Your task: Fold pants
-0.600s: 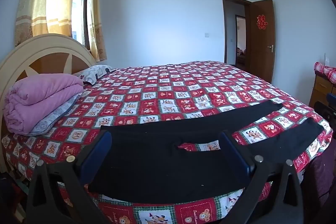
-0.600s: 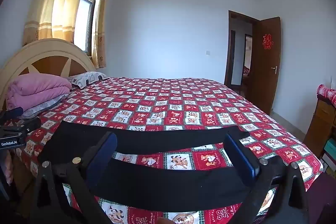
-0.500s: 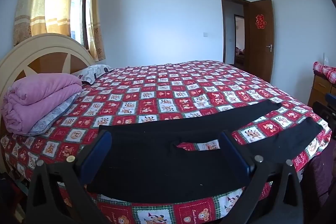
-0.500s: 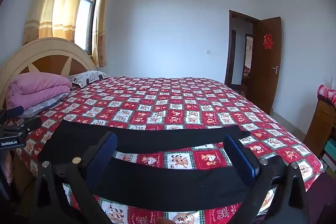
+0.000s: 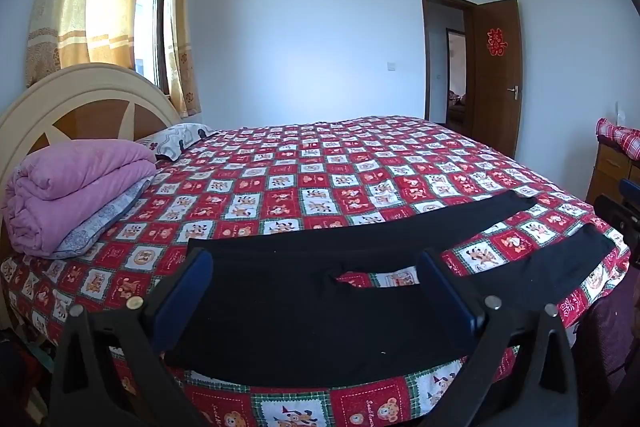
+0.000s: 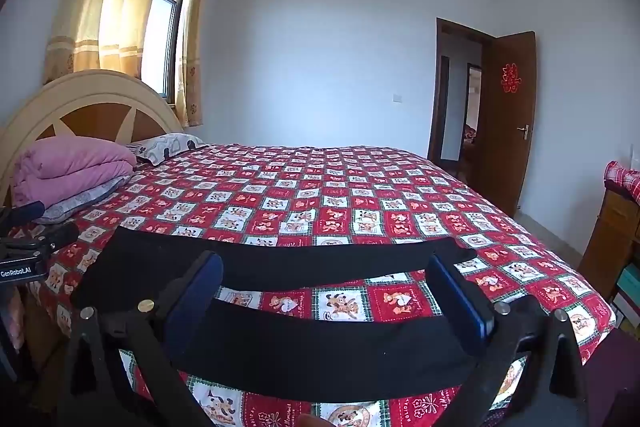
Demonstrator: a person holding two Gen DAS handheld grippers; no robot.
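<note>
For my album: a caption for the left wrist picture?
Open left tongs hover over black pants spread on a checkered bedspread.

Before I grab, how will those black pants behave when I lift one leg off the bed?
The black pants lie flat and limp on the bedspread, so they will probably drape and sag from any pinch point. The thin legs look light; the free leg may drag or bunch as you lift.

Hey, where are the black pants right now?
The black pants lie spread flat on the near edge of the bed, legs toward the door side, just ahead of both open grippers in each wrist view.
</note>
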